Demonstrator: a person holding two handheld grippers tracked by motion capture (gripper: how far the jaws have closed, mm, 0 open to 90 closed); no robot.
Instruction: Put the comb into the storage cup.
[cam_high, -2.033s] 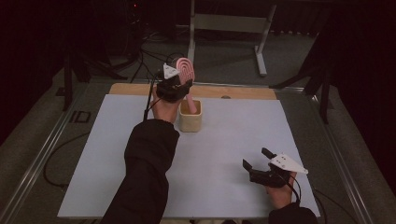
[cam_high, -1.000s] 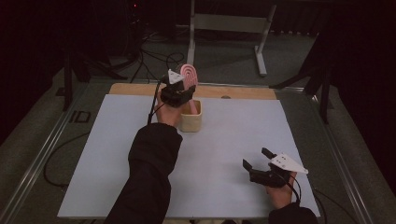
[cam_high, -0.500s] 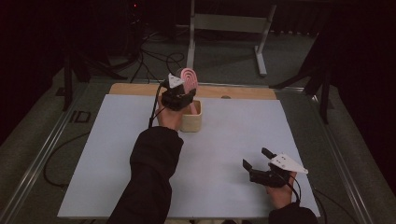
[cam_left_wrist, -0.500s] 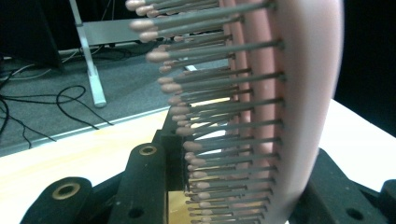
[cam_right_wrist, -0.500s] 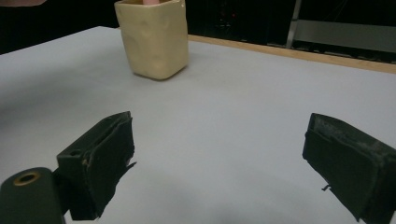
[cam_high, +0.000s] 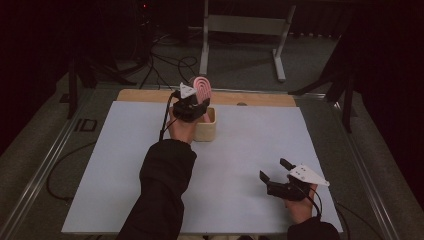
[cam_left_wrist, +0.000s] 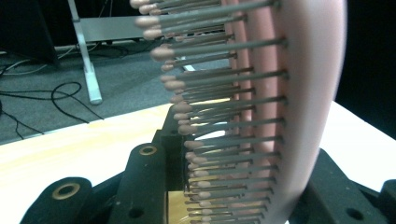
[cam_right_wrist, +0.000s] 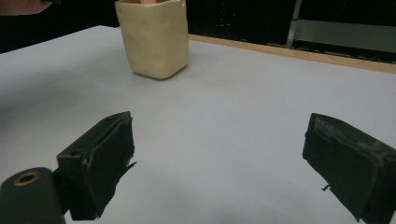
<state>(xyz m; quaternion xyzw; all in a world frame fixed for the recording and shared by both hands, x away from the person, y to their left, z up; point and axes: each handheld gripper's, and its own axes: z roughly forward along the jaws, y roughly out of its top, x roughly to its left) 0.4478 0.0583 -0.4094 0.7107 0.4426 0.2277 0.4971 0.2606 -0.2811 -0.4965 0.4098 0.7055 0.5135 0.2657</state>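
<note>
A pink hairbrush (cam_high: 202, 85) stands upright over a cream cup (cam_high: 206, 129) at the far middle of the white table, and its lower end dips into the cup. My left gripper (cam_high: 194, 107) is shut on the brush just above the cup's rim. In the left gripper view the brush's pink back (cam_left_wrist: 303, 93) and its rows of grey bristles rise between the black jaws. At the near right my right gripper (cam_high: 274, 169) rests low over the table, open with nothing between its fingers (cam_right_wrist: 105, 158). In the right gripper view it faces the cup (cam_right_wrist: 154, 39).
The white table top (cam_high: 250, 150) has a wooden strip (cam_high: 260, 98) along its far edge. Behind it a metal stand (cam_high: 240, 25) and loose cables (cam_high: 165, 62) sit on the grey floor. Metal rails run along the table's left and right sides.
My left gripper has sunk a little with the brush, closer to the cup. The right gripper has not moved.
</note>
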